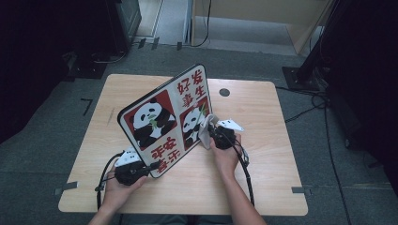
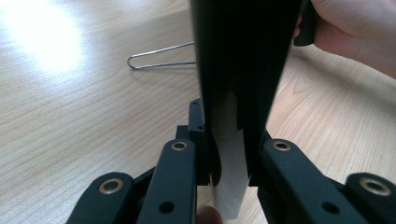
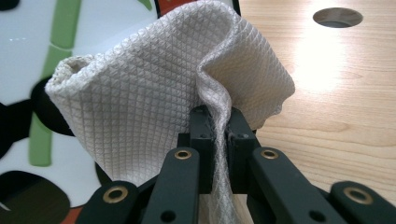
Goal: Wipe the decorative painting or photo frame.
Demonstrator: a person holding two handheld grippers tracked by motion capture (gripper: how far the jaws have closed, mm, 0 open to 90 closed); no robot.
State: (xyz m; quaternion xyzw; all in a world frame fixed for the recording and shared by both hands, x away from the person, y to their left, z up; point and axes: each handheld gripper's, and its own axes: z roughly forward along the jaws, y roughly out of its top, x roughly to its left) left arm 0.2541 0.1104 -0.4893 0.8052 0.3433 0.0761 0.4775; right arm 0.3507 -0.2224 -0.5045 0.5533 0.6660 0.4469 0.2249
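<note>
The panda board (image 1: pixel 162 123) stands tilted on its lower edge near mid-bench (image 1: pixel 263 117), glossy white and red, two pandas chewing green bamboo, red characters at its corners. My left gripper (image 1: pixel 141 168) pinches its bottom corner at seven o'clock, fingers (image 2: pixel 180 172) clamped on the dark edge. My right gripper (image 1: pixel 210 133) at three o'clock has its fingers (image 3: pixel 201 126) squeezed on a cream waffle-weave cloth (image 3: pixel 154 93), bunched against the board's face.
</note>
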